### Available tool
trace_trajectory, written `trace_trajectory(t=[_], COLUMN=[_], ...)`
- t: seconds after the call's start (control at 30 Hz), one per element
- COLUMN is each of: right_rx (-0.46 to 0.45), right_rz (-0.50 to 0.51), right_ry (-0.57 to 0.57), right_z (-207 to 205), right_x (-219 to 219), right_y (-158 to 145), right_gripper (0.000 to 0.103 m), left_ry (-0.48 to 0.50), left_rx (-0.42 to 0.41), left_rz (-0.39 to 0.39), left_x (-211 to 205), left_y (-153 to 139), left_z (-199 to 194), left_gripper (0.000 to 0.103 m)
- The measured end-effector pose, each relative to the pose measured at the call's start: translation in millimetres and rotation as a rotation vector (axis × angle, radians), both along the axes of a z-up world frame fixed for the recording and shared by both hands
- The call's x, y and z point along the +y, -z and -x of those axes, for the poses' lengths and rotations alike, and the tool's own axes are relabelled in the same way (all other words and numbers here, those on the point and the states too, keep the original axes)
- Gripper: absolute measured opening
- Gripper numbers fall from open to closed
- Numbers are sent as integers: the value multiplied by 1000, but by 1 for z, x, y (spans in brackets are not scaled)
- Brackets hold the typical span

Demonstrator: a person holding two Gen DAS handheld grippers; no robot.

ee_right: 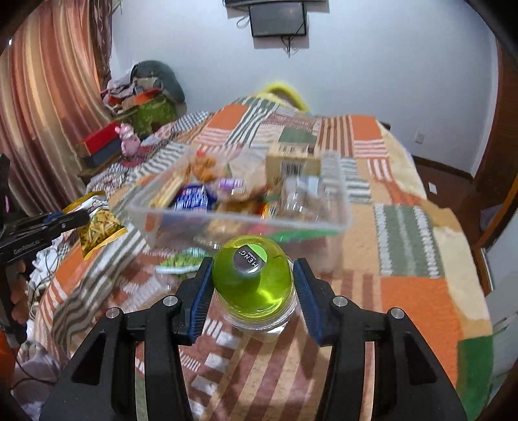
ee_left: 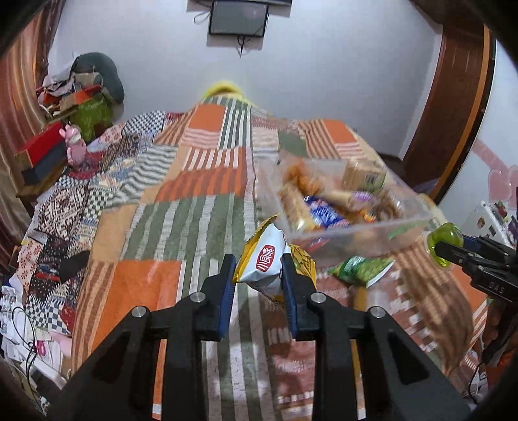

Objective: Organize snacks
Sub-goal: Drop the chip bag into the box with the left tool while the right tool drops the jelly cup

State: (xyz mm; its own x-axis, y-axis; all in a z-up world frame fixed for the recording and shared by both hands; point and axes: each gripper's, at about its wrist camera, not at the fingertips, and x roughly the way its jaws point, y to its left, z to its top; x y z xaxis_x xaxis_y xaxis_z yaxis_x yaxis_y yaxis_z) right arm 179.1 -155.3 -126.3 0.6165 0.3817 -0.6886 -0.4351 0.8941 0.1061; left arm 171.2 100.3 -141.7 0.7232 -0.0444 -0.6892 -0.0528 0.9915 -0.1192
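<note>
A clear plastic bin [ee_left: 362, 231] [ee_right: 181, 210] holding several snack packs sits on the patchwork bedspread. My left gripper [ee_left: 259, 272] is shut on a yellow-and-white snack bag [ee_left: 265, 262], held above the bed just left of the bin; the bag shows in the right wrist view [ee_right: 100, 223] too. My right gripper [ee_right: 252, 278] is shut on a green drink bottle [ee_right: 255, 291], cap pointing at the bin's near wall; the bottle's green end shows in the left wrist view [ee_left: 442, 241]. A green snack pack [ee_left: 362, 270] [ee_right: 181, 262] lies on the bed in front of the bin.
The bed [ee_left: 194, 226] fills the middle. A cluttered side table with red boxes [ee_left: 42, 145] and a pink toy [ee_left: 76, 142] stands at the left by the curtain. A wall screen [ee_right: 278, 19] hangs ahead. A wooden door [ee_left: 453, 107] is at the right.
</note>
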Motion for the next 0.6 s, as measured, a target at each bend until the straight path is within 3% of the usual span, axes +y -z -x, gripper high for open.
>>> trace_trajectory(t=[0.3, 0.6], right_rx=[-52, -28], right_rz=[-20, -27], right_ry=[9, 14], right_z=[-23, -56], right_x=[7, 22], right_y=[-14, 0], right_gripper=[46, 46], left_ry=[47, 104], left_rx=[-68, -28], left_rz=[8, 11], left_x=[-20, -43], left_y=[-26, -9], left_z=[-25, -68], left_gripper=[27, 27])
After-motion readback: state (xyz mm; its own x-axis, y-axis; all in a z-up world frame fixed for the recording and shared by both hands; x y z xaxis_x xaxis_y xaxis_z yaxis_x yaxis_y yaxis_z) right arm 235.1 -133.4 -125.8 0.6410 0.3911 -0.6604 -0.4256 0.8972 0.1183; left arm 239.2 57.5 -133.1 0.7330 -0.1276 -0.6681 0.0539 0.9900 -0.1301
